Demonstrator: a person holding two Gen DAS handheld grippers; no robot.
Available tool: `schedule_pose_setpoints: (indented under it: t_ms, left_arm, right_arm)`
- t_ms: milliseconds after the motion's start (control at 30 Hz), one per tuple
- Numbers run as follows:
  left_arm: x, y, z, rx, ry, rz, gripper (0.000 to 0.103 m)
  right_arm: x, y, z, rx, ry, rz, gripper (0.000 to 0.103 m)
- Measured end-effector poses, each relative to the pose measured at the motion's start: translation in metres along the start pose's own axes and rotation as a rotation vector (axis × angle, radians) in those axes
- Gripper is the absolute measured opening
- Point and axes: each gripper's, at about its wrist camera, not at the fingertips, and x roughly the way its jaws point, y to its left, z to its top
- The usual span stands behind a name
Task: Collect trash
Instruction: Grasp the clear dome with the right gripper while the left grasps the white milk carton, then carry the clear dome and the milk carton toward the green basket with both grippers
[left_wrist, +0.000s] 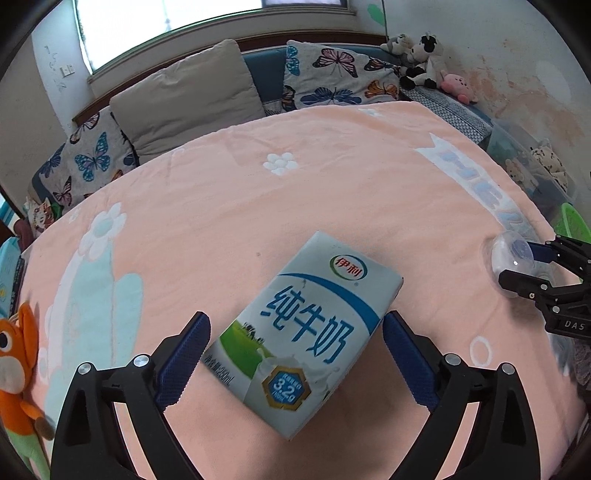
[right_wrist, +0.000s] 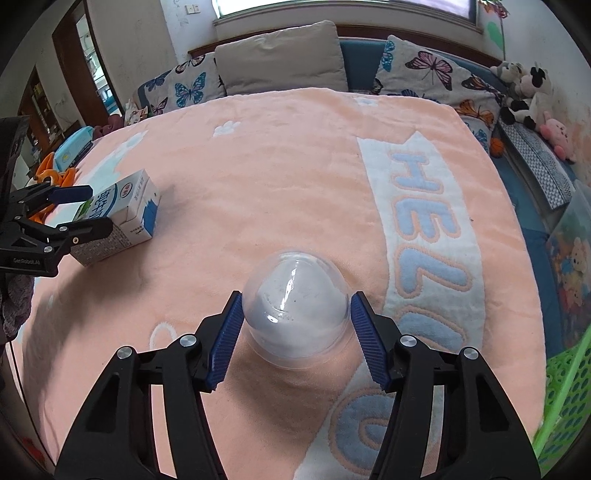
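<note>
A milk carton (left_wrist: 306, 332) is lying flat on the pink blanket (left_wrist: 229, 192) that is covering the bed, its printed face up and its length running at a slant. The left tongs (left_wrist: 295, 354) are spread wide and straddling its lower half, one blue pad on each long side; neither pad appears to be pressing yet, so nothing is being held. Off to the side, a clear plastic dome lid (right_wrist: 295, 314) is sitting rim-down on the same blanket, near the white "HELLO" band. The right tongs (right_wrist: 295, 332) are bracketing it, the pads standing just beside its wall; whether they are touching is hard to tell, and no denting is showing, so I am reading them as not yet clamped.

The carton is looking like stiff paperboard, probably empty and so light; its flat sides are giving the ribbed pads good purchase, though hard squeezing is likely to buckle the walls. Taking it across the narrow width, near the middle, is looking soundest.

The dome is thin, glossy and springy, so it is likely to slip or pop out under a hard pinch. Gripping low, close to the flared rim where the shell is widest and stiffest, is seeming best. A green basket (right_wrist: 565, 398) is showing at the bed's edge, possibly the place for the trash.
</note>
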Motion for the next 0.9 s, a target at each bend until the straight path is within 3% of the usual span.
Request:
schedule_pose_setpoints:
  t_ms: [233,533,700,900]
  left_arm:
    - [0.014,-0.003,0.002,0.023,0.018,-0.023,0.091]
    - [0.010,-0.012,0.001,0.044,0.015,-0.008,0.077]
    - [0.000,-0.012,0.003,0.001,0.000,0.003,0.068]
    - [-0.023,-0.019,-0.001,-0.051,-0.045,-0.011,0.065]
  right_arm:
    - [0.000,-0.001,0.002,-0.007,-0.003,-0.001,0.060]
    - [-0.011,0.002,-0.001,0.002,-0.027,0.009,0.060]
    - [-0.027,0.003,-0.005,0.008,-0.047,0.021,0.060]
    - [-0.053,0.000,-0.015,0.029,-0.075,0.036,0.060]
